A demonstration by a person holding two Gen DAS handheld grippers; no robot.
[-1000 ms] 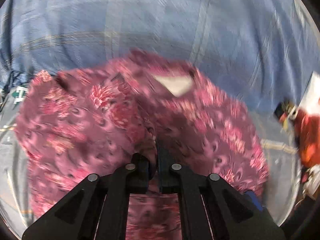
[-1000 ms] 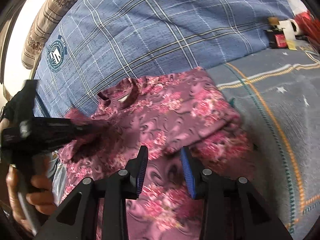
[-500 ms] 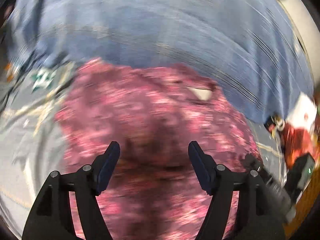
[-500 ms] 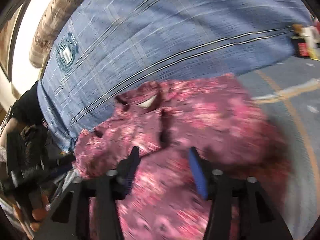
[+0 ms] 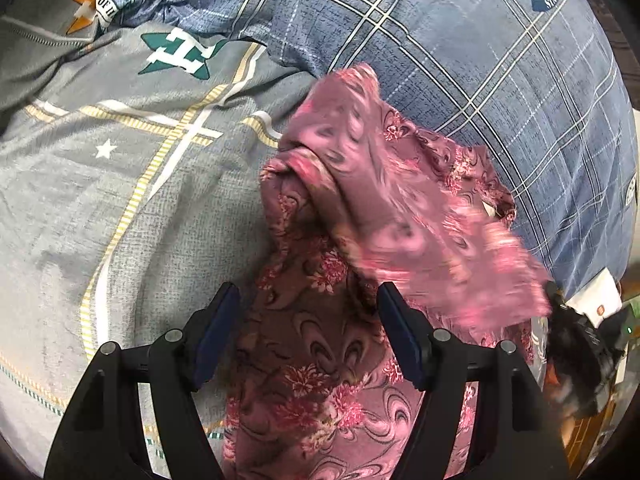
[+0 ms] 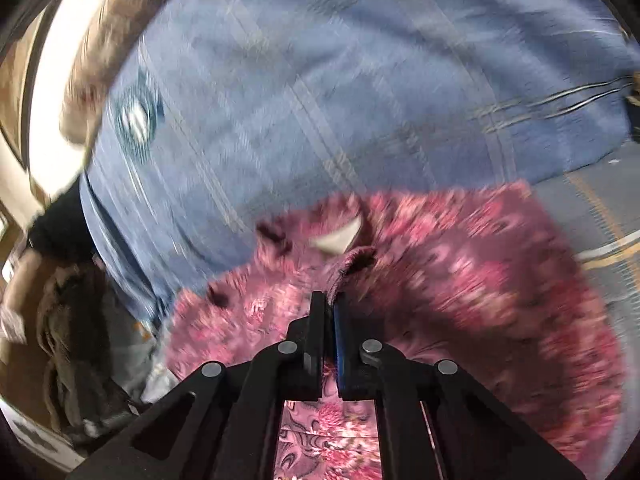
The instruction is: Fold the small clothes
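Observation:
A small pink floral garment [image 5: 320, 340] lies on the grey bedsheet [image 5: 120, 208]. My left gripper [image 5: 308, 320] is open and empty, jaws wide apart, just above the garment's lower part. A blurred flap of the garment [image 5: 420, 240] is lifted and swinging across at the right. In the right wrist view my right gripper [image 6: 329, 308] is shut on a fold of the garment [image 6: 460, 280] near its neckline, where a white label [image 6: 336, 240] shows. This view is motion-blurred.
A blue plaid pillow [image 5: 480, 60] lies behind the garment, also seen in the right wrist view [image 6: 320, 100]. The right gripper's body [image 5: 580, 344] shows at the right edge of the left wrist view. A striped cushion [image 6: 92, 80] and dark clutter [image 6: 72, 340] sit at the left.
My left gripper let go of the garment, opened and drew back to the left. My right gripper closed on a fold near the neckline and is pulling a flap across.

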